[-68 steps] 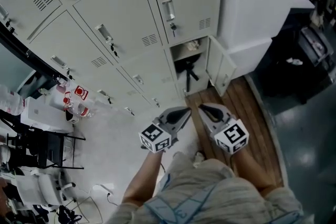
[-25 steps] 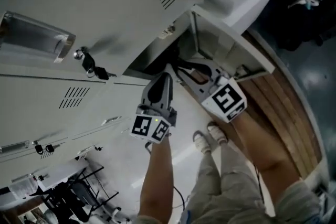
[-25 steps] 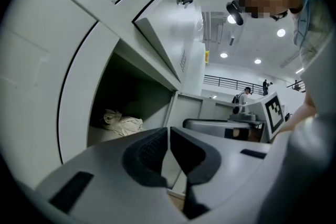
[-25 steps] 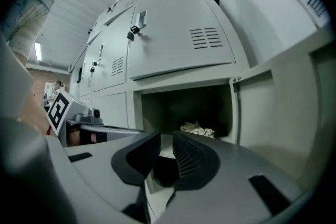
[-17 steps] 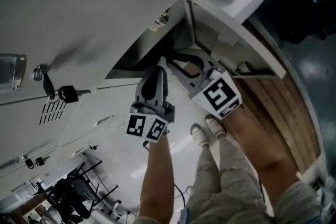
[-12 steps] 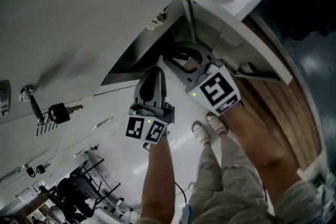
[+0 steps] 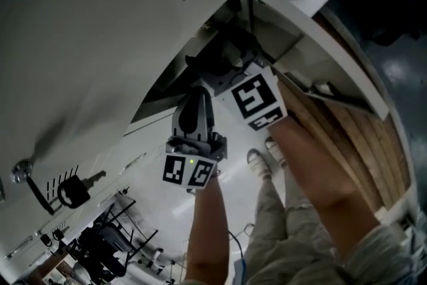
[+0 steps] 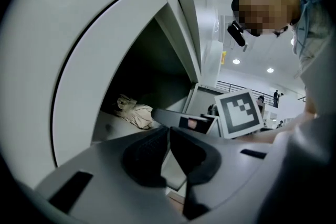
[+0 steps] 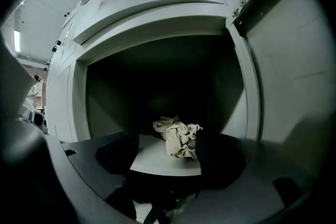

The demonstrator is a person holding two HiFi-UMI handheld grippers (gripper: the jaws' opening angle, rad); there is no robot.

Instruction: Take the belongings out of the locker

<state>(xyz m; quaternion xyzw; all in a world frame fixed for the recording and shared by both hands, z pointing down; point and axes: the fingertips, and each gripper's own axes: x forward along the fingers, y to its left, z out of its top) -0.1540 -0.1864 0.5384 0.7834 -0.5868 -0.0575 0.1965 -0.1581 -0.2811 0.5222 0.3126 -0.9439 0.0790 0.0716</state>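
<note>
Crumpled cloth [image 9: 178,137] in locker [image 9: 157,13], clear of walls [image 9: 237,97] | right hand-held gripper [image 9: 168,150] just opening, nothing pinched | left hand-held gripper [image 8: 169,131] pressed together

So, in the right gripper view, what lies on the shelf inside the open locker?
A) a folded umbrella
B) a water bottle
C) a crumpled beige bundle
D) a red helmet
C: a crumpled beige bundle, cloth or paper, lies on the locker shelf. It shows between the jaws of the right gripper, which have just been opening and do not press on it.
</note>
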